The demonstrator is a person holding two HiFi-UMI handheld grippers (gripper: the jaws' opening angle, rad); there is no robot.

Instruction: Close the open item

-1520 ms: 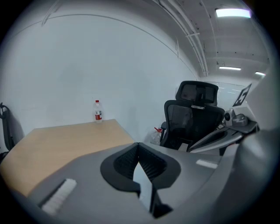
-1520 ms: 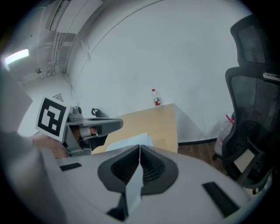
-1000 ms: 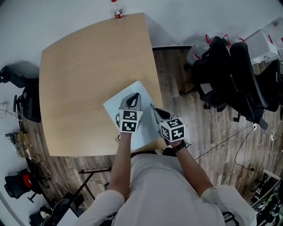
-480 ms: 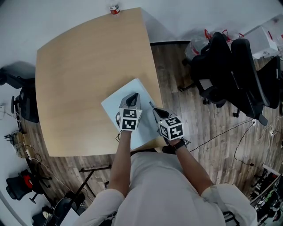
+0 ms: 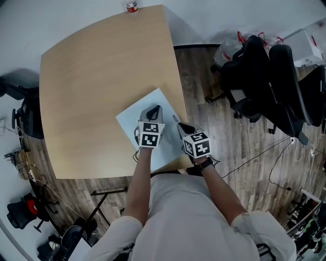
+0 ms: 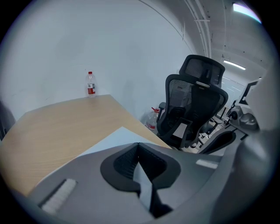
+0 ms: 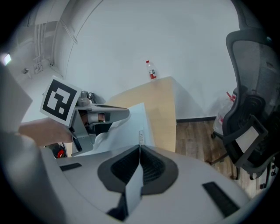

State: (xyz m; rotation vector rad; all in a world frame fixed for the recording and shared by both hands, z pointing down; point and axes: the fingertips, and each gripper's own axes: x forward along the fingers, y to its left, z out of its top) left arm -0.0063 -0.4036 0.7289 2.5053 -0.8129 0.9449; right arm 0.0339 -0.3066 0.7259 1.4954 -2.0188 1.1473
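A flat pale-blue zip pouch [image 5: 133,120] lies on the wooden table [image 5: 91,76] near its front right edge. My left gripper [image 5: 153,112] rests over the pouch's middle. It is shut on the pouch material, which rises in a fold [image 7: 103,136] under it. In the left gripper view its jaws [image 6: 138,144] meet, with the pouch [image 6: 109,138] beyond. My right gripper [image 5: 176,122] is at the pouch's right edge. It is shut [image 7: 140,146] on the small zipper pull [image 7: 141,136], which sticks out past its tips.
A small bottle [image 5: 132,7] stands at the table's far edge. Black office chairs [image 5: 265,81] and bags stand on the wood floor to the right. The table's right edge [image 5: 179,92] runs close beside the right gripper. More gear sits on the floor at left.
Both grippers stay on the pouch in nearly the same places; only the head view has shifted slightly.
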